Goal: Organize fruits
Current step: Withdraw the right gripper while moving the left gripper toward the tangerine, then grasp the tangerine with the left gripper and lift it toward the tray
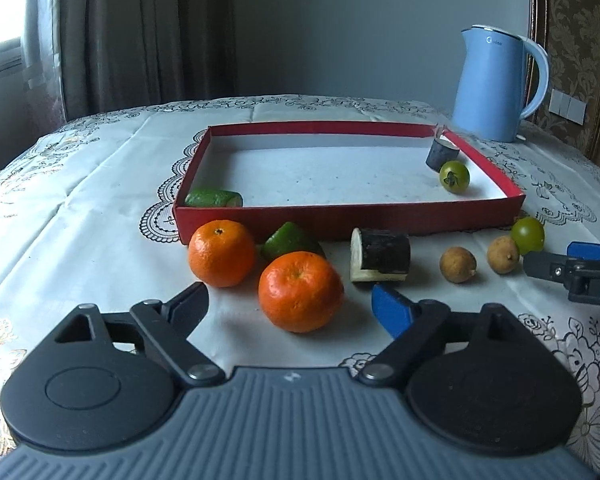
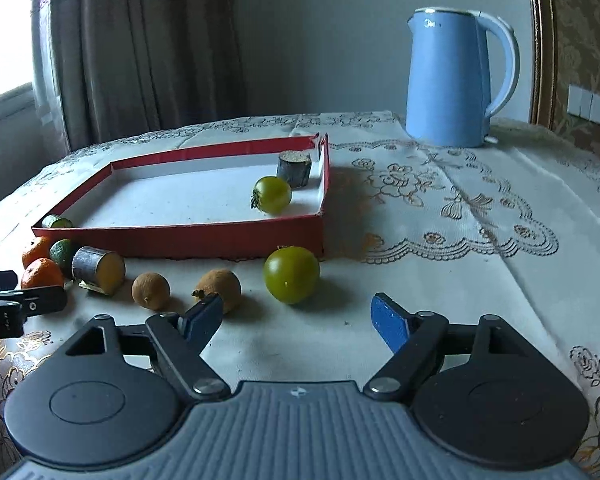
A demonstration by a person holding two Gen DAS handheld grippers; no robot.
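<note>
Fingers of the left gripper [image 1: 290,304] are standing apart, bracketing the near orange [image 1: 301,291] without pressing it; fingers of the right gripper [image 2: 298,318] are likewise spread, with the green tomato [image 2: 291,275] sitting just ahead of the gap. Beneath them, the table [image 2: 480,280] is offering open cloth to the right of the red tray [image 2: 180,238]. Beyond it, the blue kettle [image 2: 448,80] is standing near the far edge. Along the tray's near wall, a second orange [image 1: 221,253], a dark-skinned cut piece [image 1: 380,255] and two brown fruits [image 2: 151,291] are lying in a row.
</note>
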